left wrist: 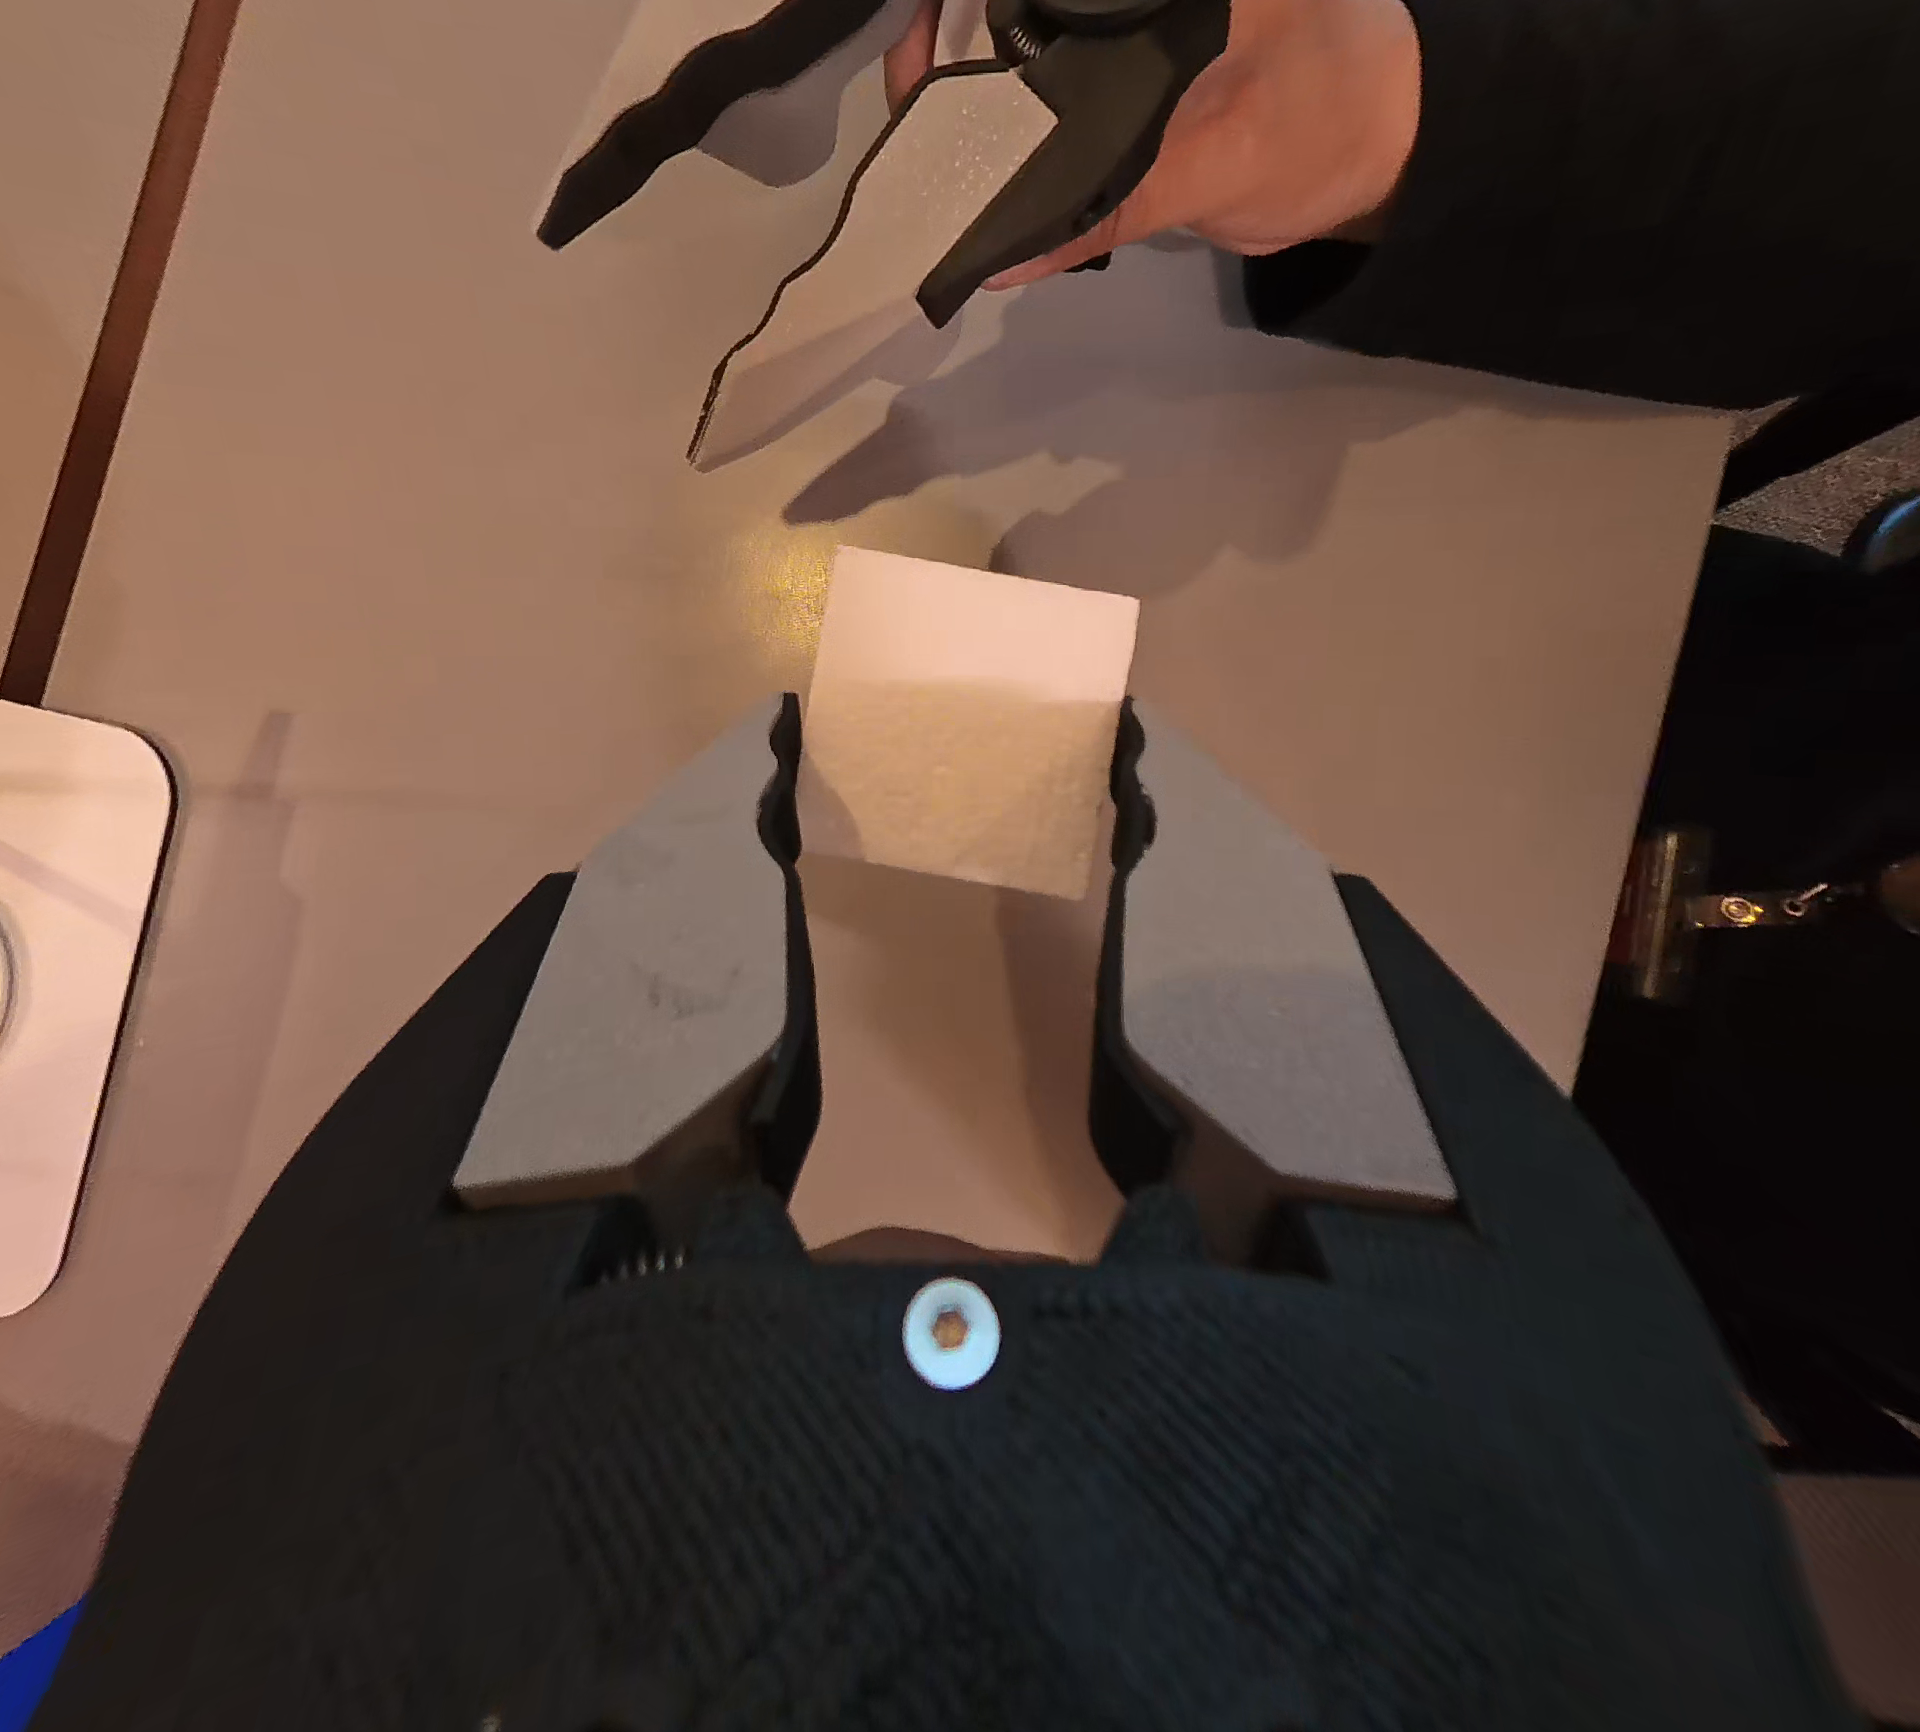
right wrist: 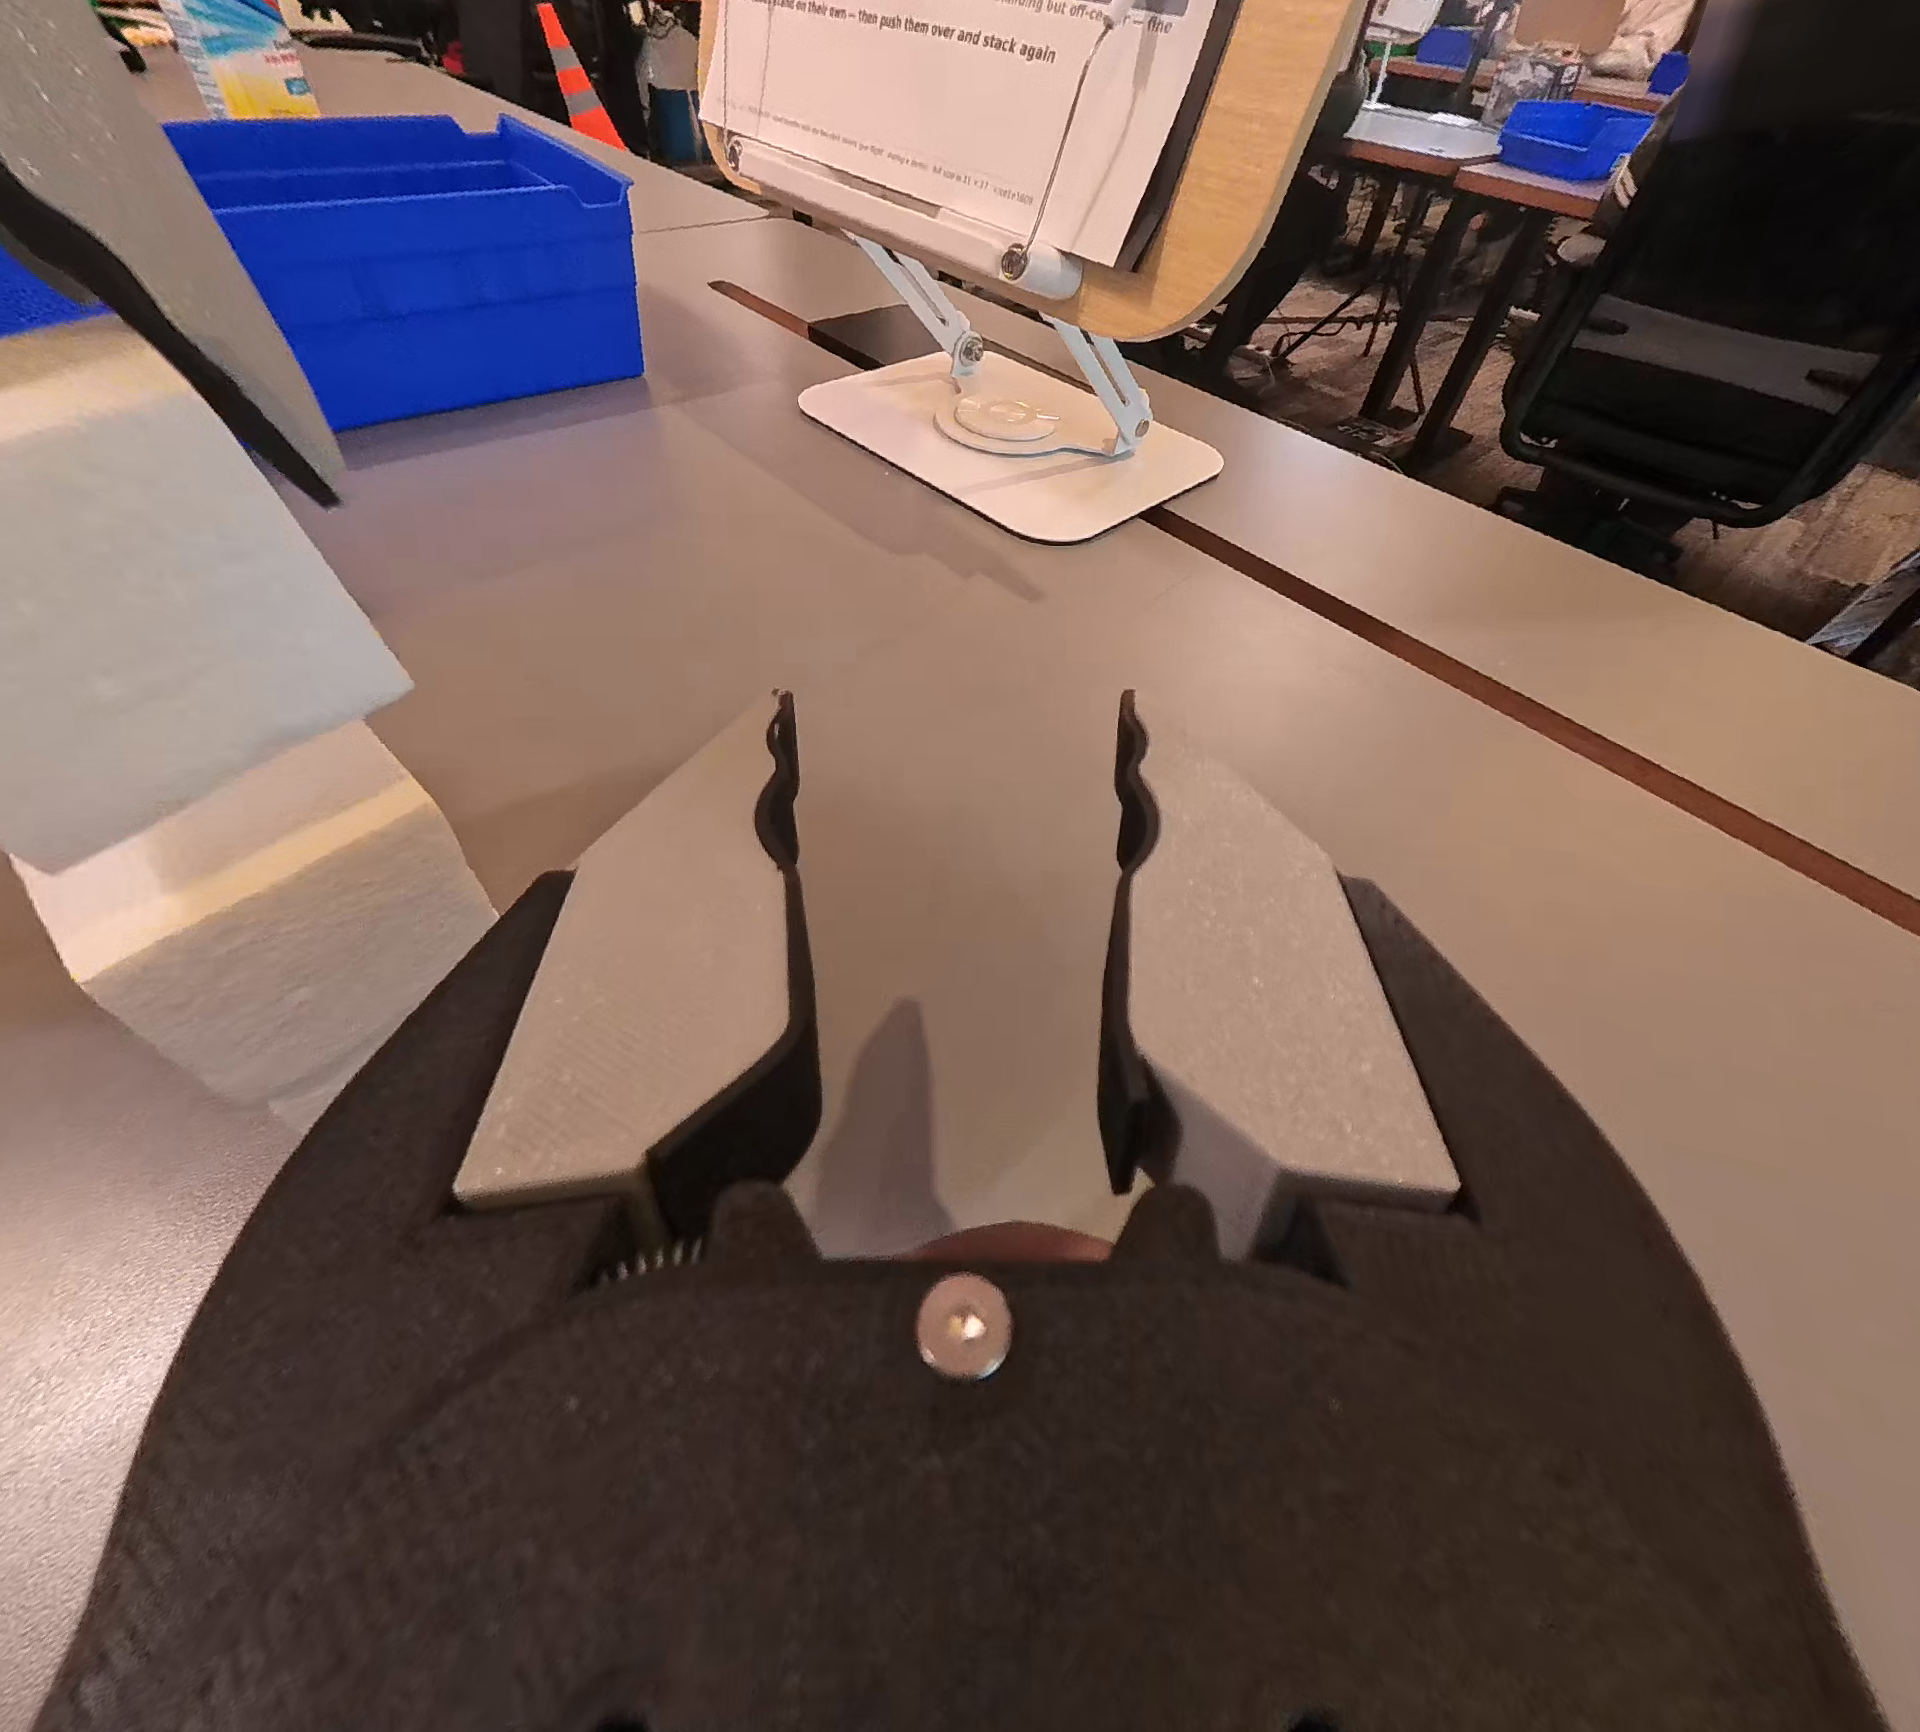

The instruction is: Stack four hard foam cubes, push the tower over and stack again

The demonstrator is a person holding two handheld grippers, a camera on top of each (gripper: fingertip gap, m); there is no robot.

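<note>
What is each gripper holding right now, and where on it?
The left gripper holds a white foam cube, jaws pressed on its two opposite side faces. The right gripper holds nothing; its jaws are open over the table.

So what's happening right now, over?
Left claw shut on white foam cube, held above table. Right claw open, empty. Second cube below. Nothing blocking.

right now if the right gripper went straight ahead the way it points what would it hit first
Probably the white base of the document stand. The right gripper is open with only bare table ahead until then; depth is hard to judge.
</note>
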